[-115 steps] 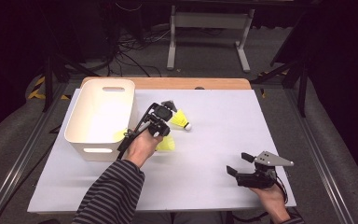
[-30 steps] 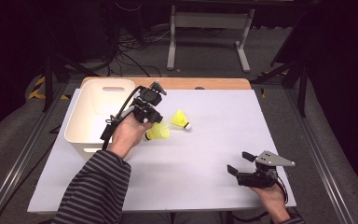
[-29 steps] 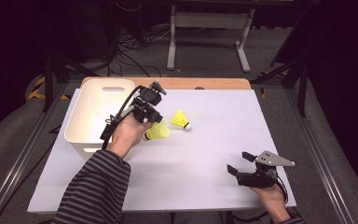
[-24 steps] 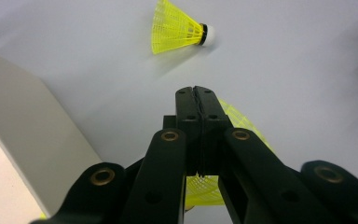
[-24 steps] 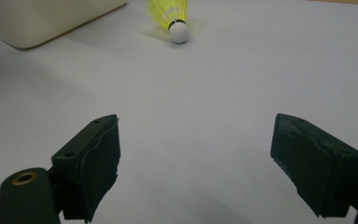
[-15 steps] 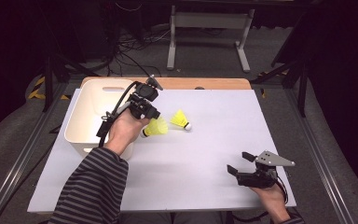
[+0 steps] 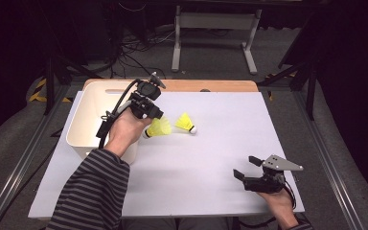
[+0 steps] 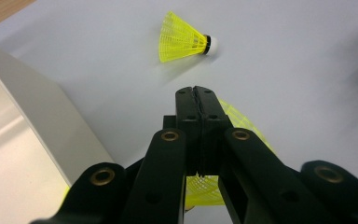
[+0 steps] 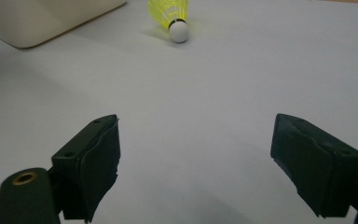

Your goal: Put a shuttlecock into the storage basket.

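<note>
The left claw (image 7: 154,114) pinched a yellow shuttlecock (image 7: 160,127) beside the white bin (image 7: 84,129); the right claw (image 7: 247,168) rested spread on the desk (image 7: 211,158).

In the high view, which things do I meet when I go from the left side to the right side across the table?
White bin → left tongs, shut on a yellow shuttlecock → second yellow shuttlecock lying on the table → right tongs, open and empty.
</note>
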